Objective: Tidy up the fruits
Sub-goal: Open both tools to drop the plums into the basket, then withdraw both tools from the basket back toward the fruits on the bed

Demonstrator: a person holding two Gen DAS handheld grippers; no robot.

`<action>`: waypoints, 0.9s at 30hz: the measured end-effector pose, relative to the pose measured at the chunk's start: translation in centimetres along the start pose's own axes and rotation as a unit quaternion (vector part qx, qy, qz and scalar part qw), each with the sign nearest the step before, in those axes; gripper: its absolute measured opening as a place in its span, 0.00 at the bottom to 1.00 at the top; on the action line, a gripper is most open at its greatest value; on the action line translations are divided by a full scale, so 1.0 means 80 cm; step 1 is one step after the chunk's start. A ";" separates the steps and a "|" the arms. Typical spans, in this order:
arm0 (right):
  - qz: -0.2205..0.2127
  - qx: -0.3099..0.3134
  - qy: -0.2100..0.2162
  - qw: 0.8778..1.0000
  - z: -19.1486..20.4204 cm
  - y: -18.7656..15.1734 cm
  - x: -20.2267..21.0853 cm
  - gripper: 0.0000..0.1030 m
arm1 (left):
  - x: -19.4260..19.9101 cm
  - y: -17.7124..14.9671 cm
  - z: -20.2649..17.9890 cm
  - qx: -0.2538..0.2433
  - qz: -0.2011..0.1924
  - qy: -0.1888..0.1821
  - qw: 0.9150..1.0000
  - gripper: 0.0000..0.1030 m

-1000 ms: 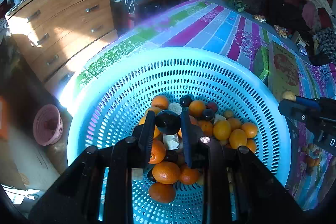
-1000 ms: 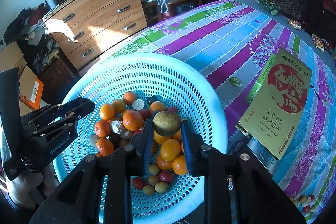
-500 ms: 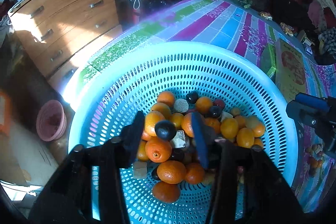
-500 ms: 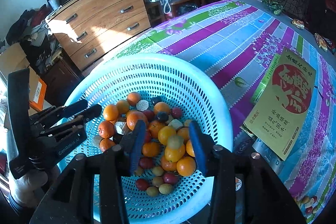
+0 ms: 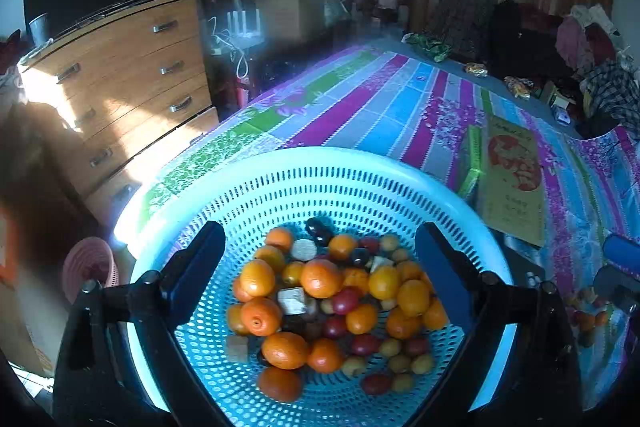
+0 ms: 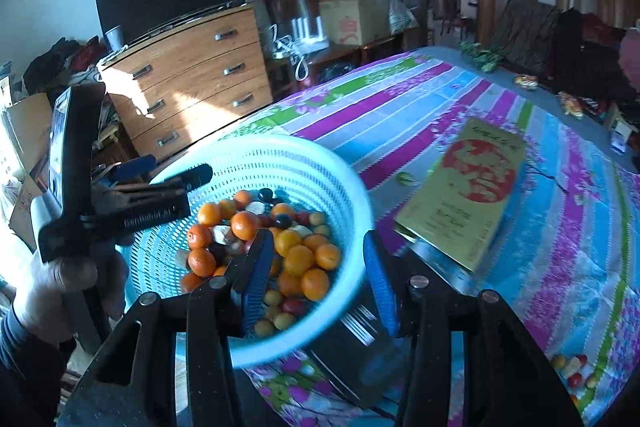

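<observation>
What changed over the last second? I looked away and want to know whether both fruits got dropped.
Yes. The left gripper let its dark fruit fall into the blue basket; its jaws are opening, nothing between them. The right gripper released its greenish fruit there too, opening, and swung right over the basket rim. The basket and the yellow box stayed put.

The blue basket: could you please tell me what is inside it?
The blue basket holds a pile of oranges, small red and yellow fruits and pale chunks. The pile covers whatever lies beneath it.
</observation>
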State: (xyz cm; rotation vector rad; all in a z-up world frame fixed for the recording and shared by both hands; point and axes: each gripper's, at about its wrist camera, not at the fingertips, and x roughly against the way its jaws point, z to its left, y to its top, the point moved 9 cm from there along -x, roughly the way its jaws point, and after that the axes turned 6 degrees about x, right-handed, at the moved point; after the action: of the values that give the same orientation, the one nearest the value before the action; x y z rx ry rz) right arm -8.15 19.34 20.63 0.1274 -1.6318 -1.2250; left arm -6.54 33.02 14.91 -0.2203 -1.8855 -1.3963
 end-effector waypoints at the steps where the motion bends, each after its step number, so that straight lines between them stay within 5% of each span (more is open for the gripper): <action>1: -0.004 -0.007 -0.004 1.000 -0.008 -0.009 0.013 0.48 | 0.006 0.001 -0.011 0.001 -0.004 -0.009 1.000 0.94; 7: -0.017 -0.016 -0.052 0.998 -0.044 -0.042 0.060 0.63 | 0.049 0.008 -0.064 0.018 -0.051 -0.065 0.996 0.99; 9: -0.037 -0.018 -0.083 0.996 -0.059 -0.046 0.080 0.94 | 0.061 0.009 -0.077 0.026 -0.068 -0.080 0.994 0.99; 10: -0.057 -0.017 -0.102 0.993 -0.068 -0.048 0.097 0.97 | 0.064 0.008 -0.083 0.026 -0.069 -0.087 0.993 0.99; 17: -0.129 -0.034 -0.168 0.977 -0.113 -0.066 0.169 1.00 | 0.076 -0.006 -0.153 -0.037 -0.076 -0.124 0.989 0.99; 22: -0.108 -0.113 -0.156 0.975 -0.150 -0.119 0.172 1.00 | 0.077 -0.030 -0.201 -0.075 -0.057 -0.150 0.984 0.99; 27: -0.091 -0.115 -0.161 0.976 -0.149 -0.150 0.179 1.00 | 0.079 -0.046 -0.233 -0.086 -0.038 -0.180 0.979 0.99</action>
State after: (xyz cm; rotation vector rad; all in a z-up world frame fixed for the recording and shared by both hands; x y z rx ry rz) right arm -11.01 -2.62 20.22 -0.0728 -1.7660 -1.6338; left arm -4.17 13.43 18.33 -0.5202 -2.0786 -1.6611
